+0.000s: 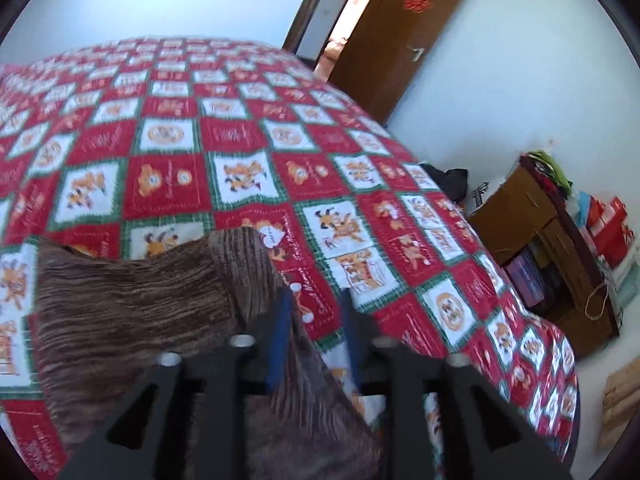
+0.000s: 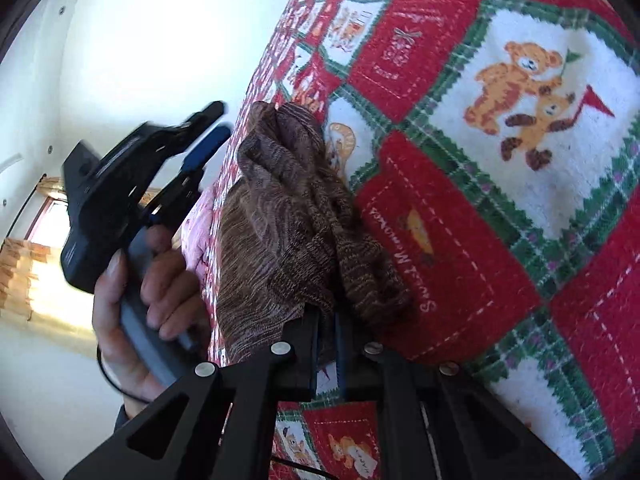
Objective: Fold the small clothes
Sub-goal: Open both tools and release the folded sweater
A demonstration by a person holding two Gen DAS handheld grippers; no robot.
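A brown knitted garment (image 1: 132, 300) lies bunched on a bed covered by a red, white and green bear-print quilt (image 1: 240, 140). In the left wrist view my left gripper (image 1: 318, 316) is open; a flap of the garment runs under and between its blue-padded fingers without being pinched. In the right wrist view the garment (image 2: 288, 220) hangs crumpled against the quilt (image 2: 520, 128). My right gripper (image 2: 328, 340) is shut on its lower edge. The left gripper (image 2: 218, 124), held by a hand (image 2: 132, 312), is open there too, just left of the garment and apart from it.
A brown wooden door (image 1: 396, 40) stands ajar beyond the bed. A wooden shelf unit (image 1: 552, 240) with books, boxes and bags is beside the bed's right edge. A dark item (image 1: 448, 180) lies at that edge. A bright window with curtains (image 2: 24, 272) is visible.
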